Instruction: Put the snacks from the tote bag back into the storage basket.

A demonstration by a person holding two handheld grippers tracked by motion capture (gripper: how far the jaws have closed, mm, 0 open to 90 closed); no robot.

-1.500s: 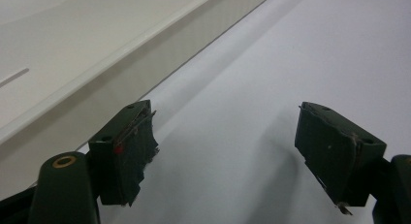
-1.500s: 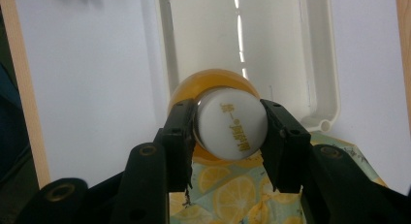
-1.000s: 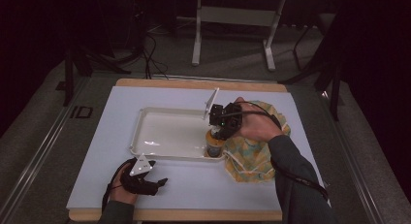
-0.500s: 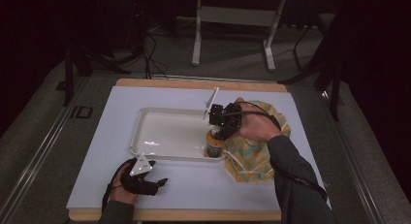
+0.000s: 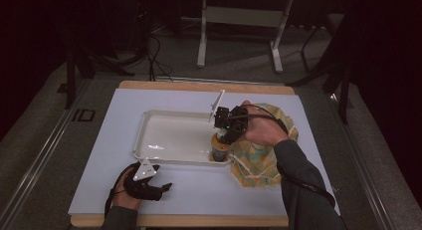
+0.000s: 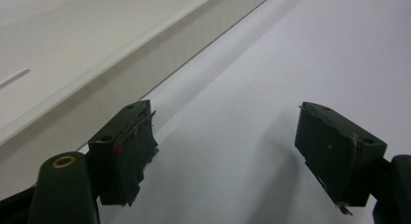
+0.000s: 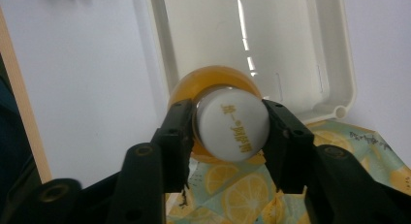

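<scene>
- high view: a white tray (image 5: 164,140) is seen on a pale sheet (image 5: 308,155) that covers a wooden table (image 5: 199,85). a small bottle (image 5: 219,150) with an orange body stands upright in the tray's near right corner. the right gripper (image 5: 222,135) is held directly above the bottle, pointing down at its top. a lemon-print cloth (image 5: 259,160) lies just beside the tray's right end, partly under the right hand (image 5: 261,130). the left gripper (image 5: 161,187) rests on the sheet near the table's front edge, just in front of the tray and apart from it.
- left gripper view: the black pads (image 6: 128,146) are seen spread wide, with nothing but bare sheet (image 6: 291,54) between them. the tray wall (image 6: 97,78) runs across the upper left, close to the left pad.
- right gripper view: the bottle's white cap (image 7: 232,123) is seen from above, with yellow lettering on it, and sits between the two black pads (image 7: 283,136). the jaws have just been opening; the pads stand beside the cap at either side, and whether they press on it cannot be told. the orange body (image 7: 213,76) shows around the cap, inside the tray corner (image 7: 334,107). the lemon-print cloth (image 7: 232,185) is seen below the bottle.
</scene>
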